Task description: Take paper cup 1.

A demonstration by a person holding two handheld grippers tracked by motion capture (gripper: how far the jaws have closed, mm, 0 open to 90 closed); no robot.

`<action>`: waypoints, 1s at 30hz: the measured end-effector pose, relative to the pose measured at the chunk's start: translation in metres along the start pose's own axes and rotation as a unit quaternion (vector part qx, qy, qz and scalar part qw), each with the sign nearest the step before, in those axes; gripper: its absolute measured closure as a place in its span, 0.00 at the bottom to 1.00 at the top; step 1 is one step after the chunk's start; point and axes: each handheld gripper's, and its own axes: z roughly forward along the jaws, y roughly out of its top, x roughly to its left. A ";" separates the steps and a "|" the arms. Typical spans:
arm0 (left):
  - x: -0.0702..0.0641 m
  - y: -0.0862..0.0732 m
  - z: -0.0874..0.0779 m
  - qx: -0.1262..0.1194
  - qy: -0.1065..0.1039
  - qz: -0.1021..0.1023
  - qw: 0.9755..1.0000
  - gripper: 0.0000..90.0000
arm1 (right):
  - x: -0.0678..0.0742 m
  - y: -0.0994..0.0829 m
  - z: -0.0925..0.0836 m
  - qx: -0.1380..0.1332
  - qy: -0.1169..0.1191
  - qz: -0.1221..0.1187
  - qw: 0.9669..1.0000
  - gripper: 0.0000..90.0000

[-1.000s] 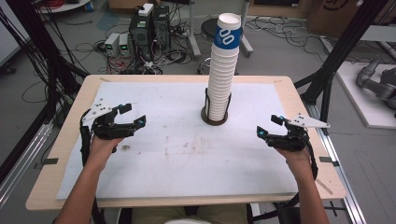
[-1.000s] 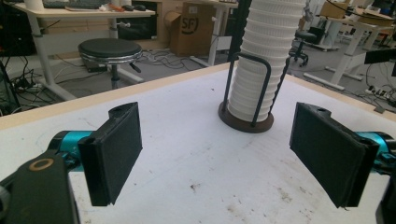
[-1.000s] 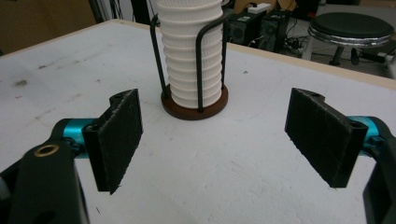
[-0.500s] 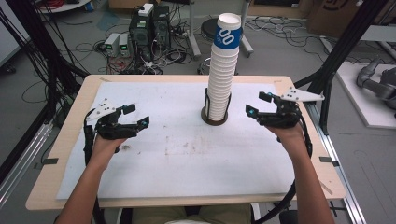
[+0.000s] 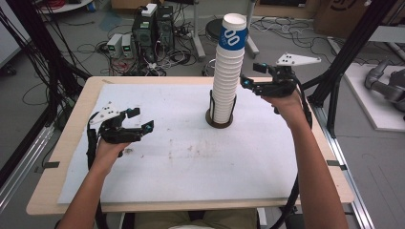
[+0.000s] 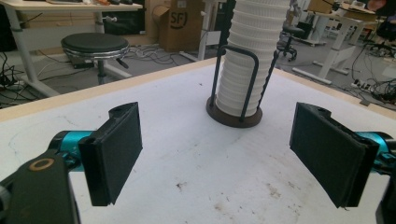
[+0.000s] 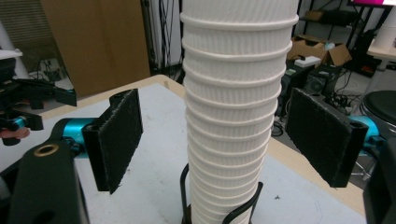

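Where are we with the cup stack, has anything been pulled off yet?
Nothing is off: the cup stack stands whole in its holder. In hand: the right claw, open, sits beside the stack's upper part, not touching. The left claw waits open, low over the table. Gripping and lifting remain.

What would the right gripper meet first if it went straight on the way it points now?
Most likely the stack of paper cups. It stands centred ahead of the right gripper, whose jaws are open and apart from it; nothing shows in between, though depth is unclear.
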 end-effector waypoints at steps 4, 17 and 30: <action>0.000 -0.001 0.001 0.000 -0.001 0.000 1.000 0.19 | -0.005 0.007 0.007 -0.004 0.004 -0.001 1.000 0.22; 0.001 0.004 -0.003 -0.018 -0.005 -0.003 1.000 0.19 | -0.018 0.027 0.046 0.007 0.009 -0.003 1.000 0.20; 0.004 0.034 0.004 -0.022 -0.024 0.010 0.999 0.19 | -0.024 0.026 0.057 0.003 0.018 -0.002 1.000 0.21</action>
